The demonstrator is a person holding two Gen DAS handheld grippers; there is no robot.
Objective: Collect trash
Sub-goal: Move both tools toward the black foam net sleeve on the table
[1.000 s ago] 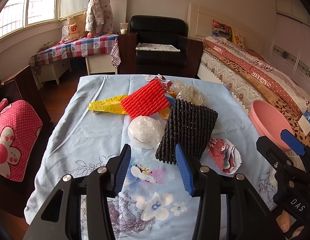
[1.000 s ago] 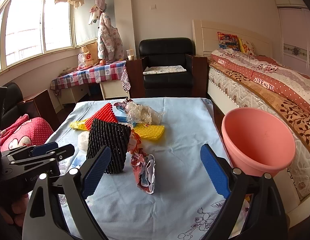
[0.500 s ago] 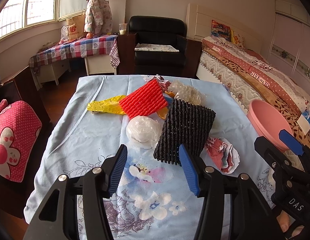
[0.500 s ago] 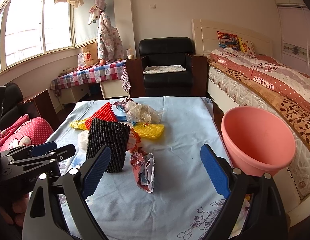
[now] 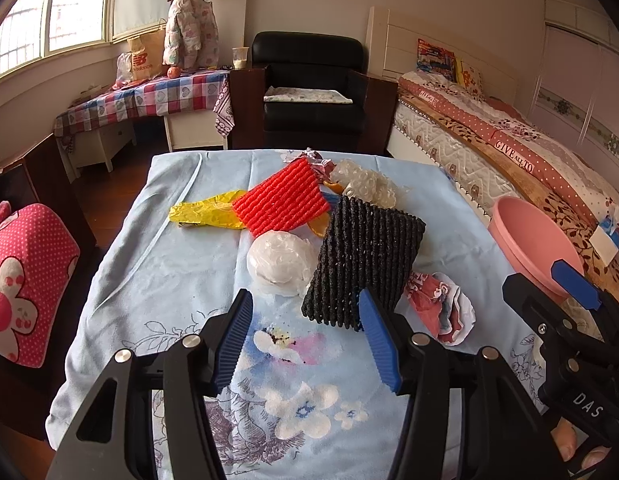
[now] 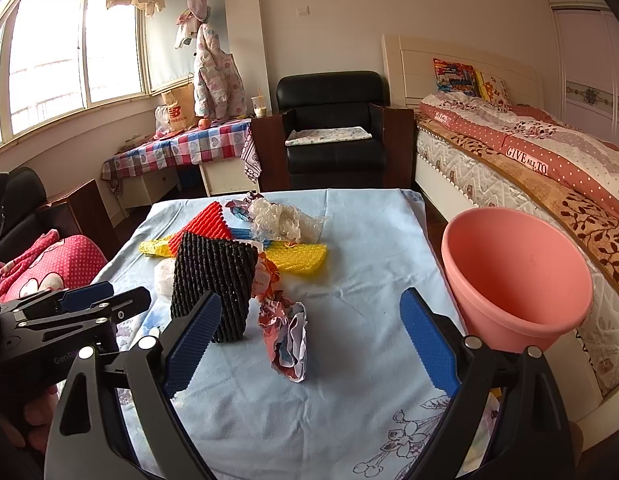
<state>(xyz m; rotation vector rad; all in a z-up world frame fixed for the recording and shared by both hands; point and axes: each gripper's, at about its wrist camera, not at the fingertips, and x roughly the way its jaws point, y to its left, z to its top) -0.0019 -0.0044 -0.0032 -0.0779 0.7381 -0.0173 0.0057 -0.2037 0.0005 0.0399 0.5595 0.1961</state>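
Trash lies heaped mid-table, all placed relative to the black foam net [image 5: 363, 258], which leans tilted, ribs running lengthwise. Behind it: red foam net [image 5: 283, 202], yellow wrapper [image 5: 207, 214] further left, clear crumpled plastic [image 5: 367, 184]. Touching its left side: white plastic wad [image 5: 281, 260]. Just right of its near corner: crumpled red-white paper [image 5: 439, 308]. Yellow foam net [image 6: 299, 258] behind-right. Pink bucket [image 6: 517, 276] stands upright, well right, off the table edge.
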